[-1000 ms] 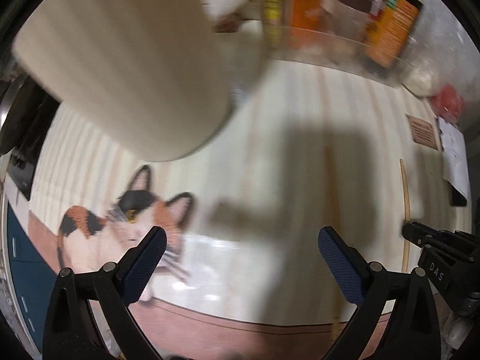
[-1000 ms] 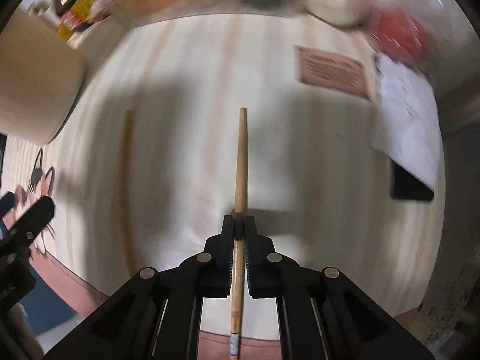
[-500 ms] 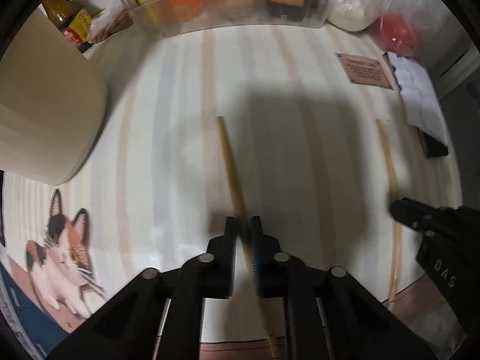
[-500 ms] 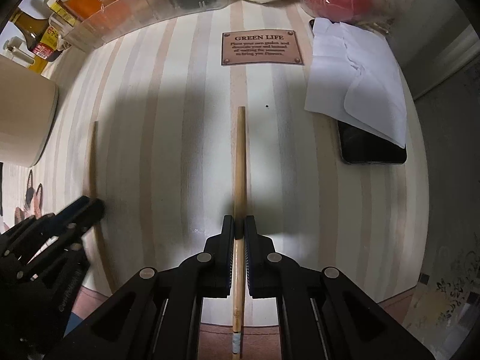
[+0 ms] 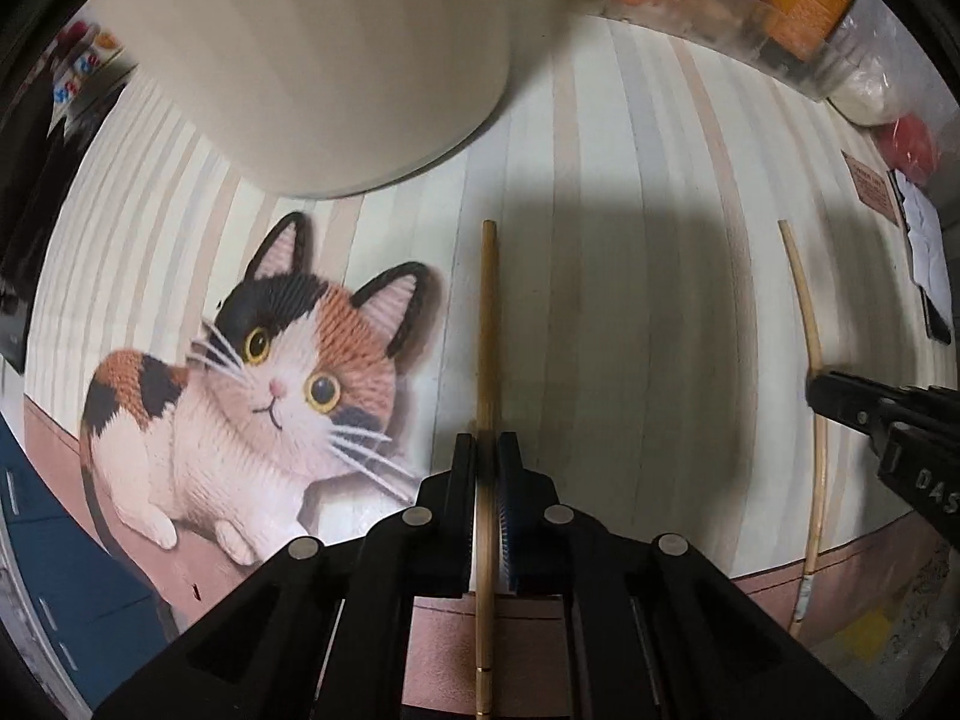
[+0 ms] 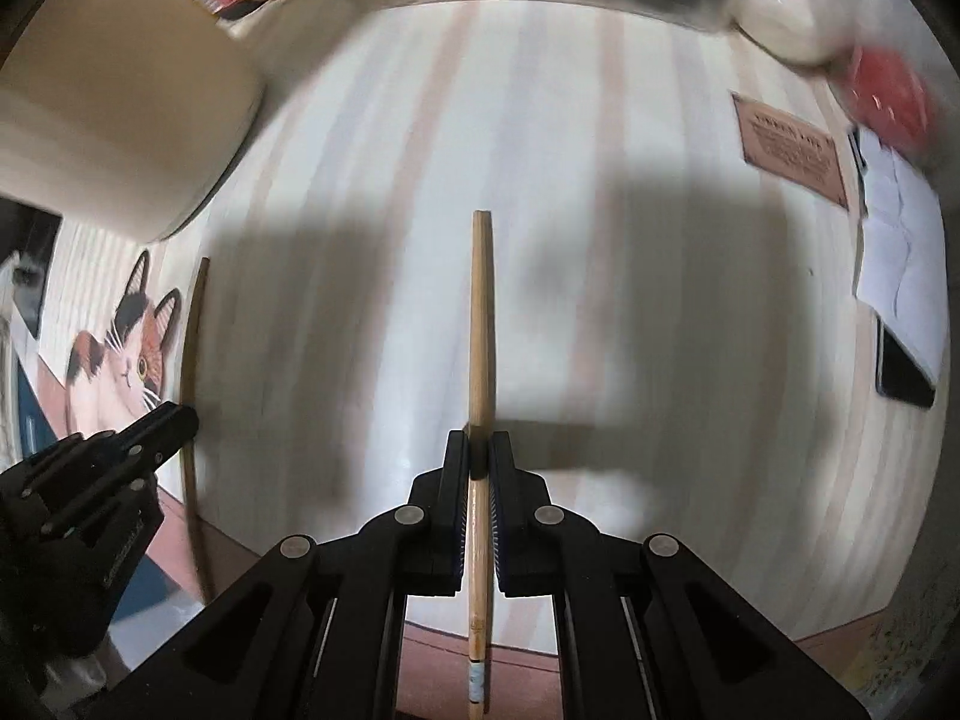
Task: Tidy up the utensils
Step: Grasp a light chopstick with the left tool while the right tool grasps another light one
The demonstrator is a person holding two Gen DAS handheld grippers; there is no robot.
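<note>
A striped tablecloth (image 5: 630, 312) with a cat print (image 5: 264, 384) spreads below both grippers. A cream container (image 5: 336, 54) stands ahead-left of the left gripper (image 5: 487, 450), clamped on 1 chopstick (image 5: 487, 324). The right gripper (image 6: 478, 450) is clamped on the other chopstick (image 6: 480, 324), pointing straight ahead.
</note>
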